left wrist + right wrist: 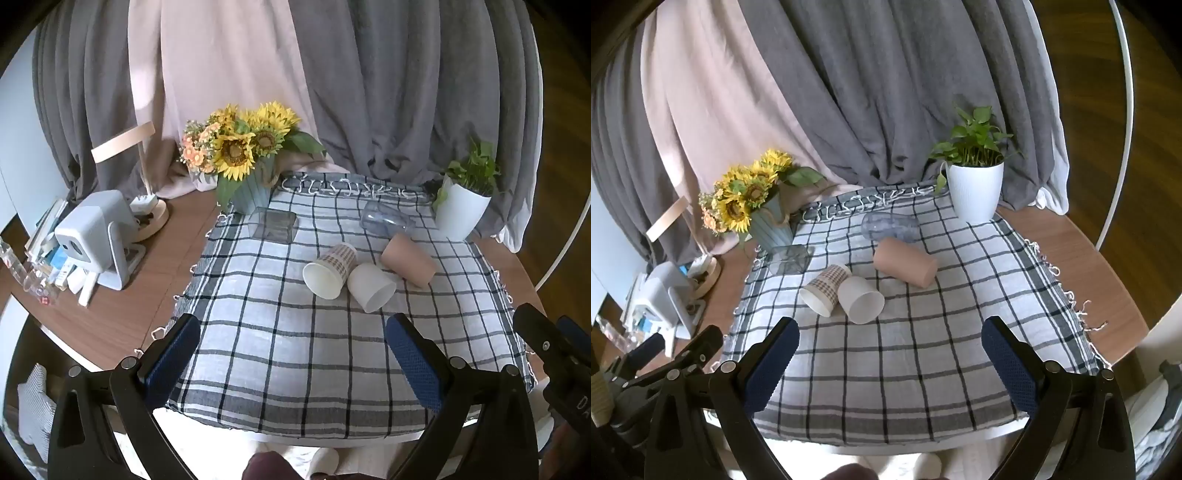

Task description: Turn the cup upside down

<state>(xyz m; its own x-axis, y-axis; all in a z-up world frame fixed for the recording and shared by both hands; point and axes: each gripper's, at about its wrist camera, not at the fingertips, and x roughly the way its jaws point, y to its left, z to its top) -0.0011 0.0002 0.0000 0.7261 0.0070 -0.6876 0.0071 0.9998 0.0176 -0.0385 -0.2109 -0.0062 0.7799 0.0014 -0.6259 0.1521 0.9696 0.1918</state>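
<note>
Several cups lie on their sides on a checked cloth (288, 332) (923, 350). A patterned paper cup (330, 270) (824, 290) and a plain white cup (371, 287) (860, 300) lie touching, mouths toward me. A tan cup (408, 259) (905, 266) lies behind them. A clear plastic cup (386, 221) (889, 226) lies farther back, and a clear square glass (273, 224) (788, 258) sits at the back left. My left gripper (291, 350) is open and empty over the cloth's near edge. My right gripper (890, 354) is open and empty beside it, well short of the cups.
A sunflower vase (251, 162) (757, 206) stands at the back left of the cloth. A white plant pot (461, 206) (975, 188) stands at the back right. A white device (98, 236) and clutter sit on the wooden table (122, 306) to the left. Curtains hang behind.
</note>
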